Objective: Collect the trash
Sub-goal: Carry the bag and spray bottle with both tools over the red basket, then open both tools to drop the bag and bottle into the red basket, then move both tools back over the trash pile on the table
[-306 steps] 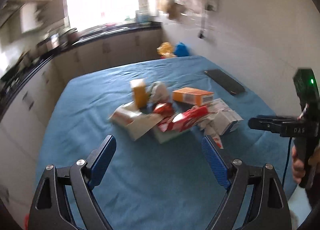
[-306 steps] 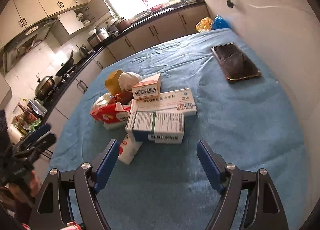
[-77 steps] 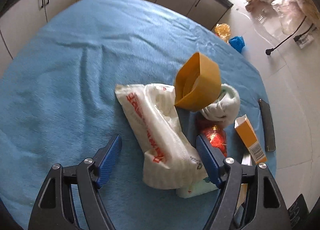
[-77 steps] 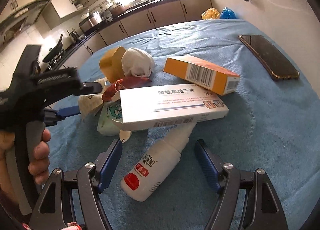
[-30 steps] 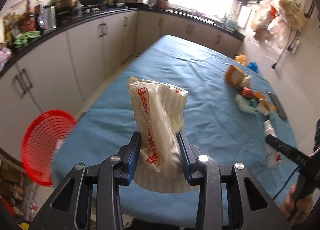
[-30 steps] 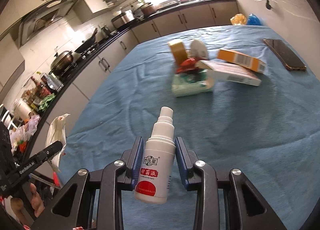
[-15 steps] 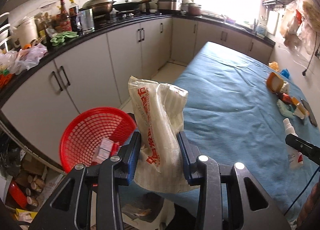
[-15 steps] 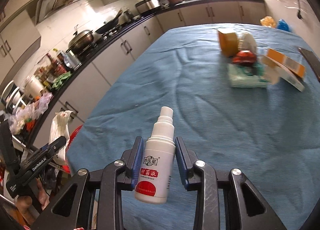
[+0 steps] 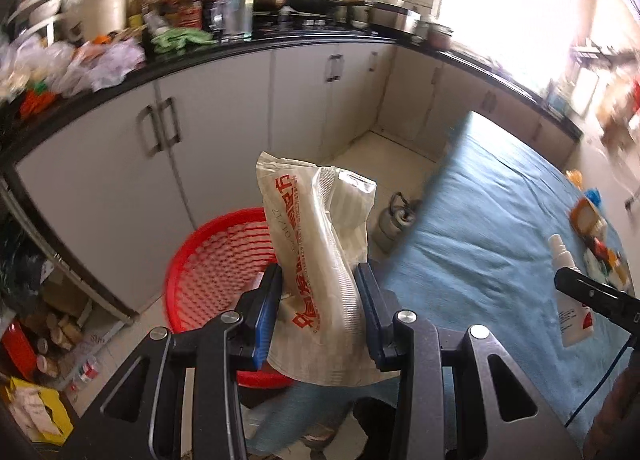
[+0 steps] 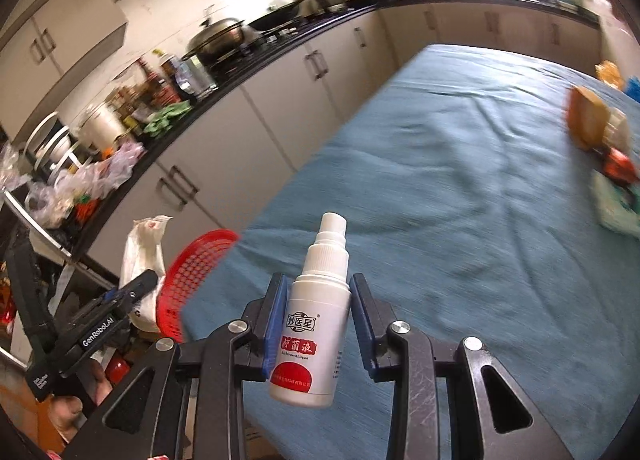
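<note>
My left gripper (image 9: 320,296) is shut on a white plastic wrapper with red print (image 9: 320,260) and holds it above a red mesh basket (image 9: 212,276) on the floor beside the table. My right gripper (image 10: 318,320) is shut on a white spray bottle with a red label (image 10: 316,324), held over the near corner of the blue-covered table (image 10: 460,200). The bottle also shows in the left wrist view (image 9: 568,292). The wrapper (image 10: 144,256) and basket (image 10: 192,272) also show in the right wrist view. More trash (image 10: 604,156) lies at the table's far end.
White kitchen cabinets (image 9: 224,132) under a black counter crowded with pots and bottles (image 9: 180,16) run along the left. A small gas canister (image 9: 394,220) stands on the floor by the table. Yellow boxes and jars (image 9: 36,380) clutter the floor at lower left.
Both grippers swung left, away from the trash pile. The left gripper now holds the wrapper right over the red basket. The right gripper with the bottle has followed toward the table corner.
</note>
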Motion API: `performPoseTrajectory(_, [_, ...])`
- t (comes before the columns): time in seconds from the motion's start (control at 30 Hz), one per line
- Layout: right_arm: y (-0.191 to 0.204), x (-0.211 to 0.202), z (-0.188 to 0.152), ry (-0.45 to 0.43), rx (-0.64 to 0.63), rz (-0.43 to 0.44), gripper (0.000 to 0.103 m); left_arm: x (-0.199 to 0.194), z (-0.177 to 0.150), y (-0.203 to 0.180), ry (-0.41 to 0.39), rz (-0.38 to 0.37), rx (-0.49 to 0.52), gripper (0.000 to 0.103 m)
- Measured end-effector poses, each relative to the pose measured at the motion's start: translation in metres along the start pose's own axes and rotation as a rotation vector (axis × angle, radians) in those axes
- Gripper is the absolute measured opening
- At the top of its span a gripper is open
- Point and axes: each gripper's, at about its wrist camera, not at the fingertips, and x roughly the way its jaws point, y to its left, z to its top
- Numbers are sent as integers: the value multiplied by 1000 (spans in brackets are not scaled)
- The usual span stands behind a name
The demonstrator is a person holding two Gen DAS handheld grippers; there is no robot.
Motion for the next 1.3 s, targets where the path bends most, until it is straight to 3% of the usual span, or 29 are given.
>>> performPoseTrajectory(0.3, [90, 64, 32, 41, -150, 120, 35, 25, 6, 71, 38, 41, -136, 36])
performPoseTrajectory(0.63, [141, 147, 35, 159, -200, 193, 37, 46, 5, 95, 84, -7, -195, 38])
performPoseTrajectory(0.77, [142, 156, 33, 167, -184, 206, 59, 48, 5, 97, 96, -40, -201, 48])
performPoseTrajectory(1.03, [117, 134, 32, 129, -145, 180, 60, 42, 5, 82, 75, 9, -159, 54])
performPoseTrajectory(1.3, [83, 101, 28, 83, -95, 136, 64, 21, 5, 45, 5, 109, -41, 64])
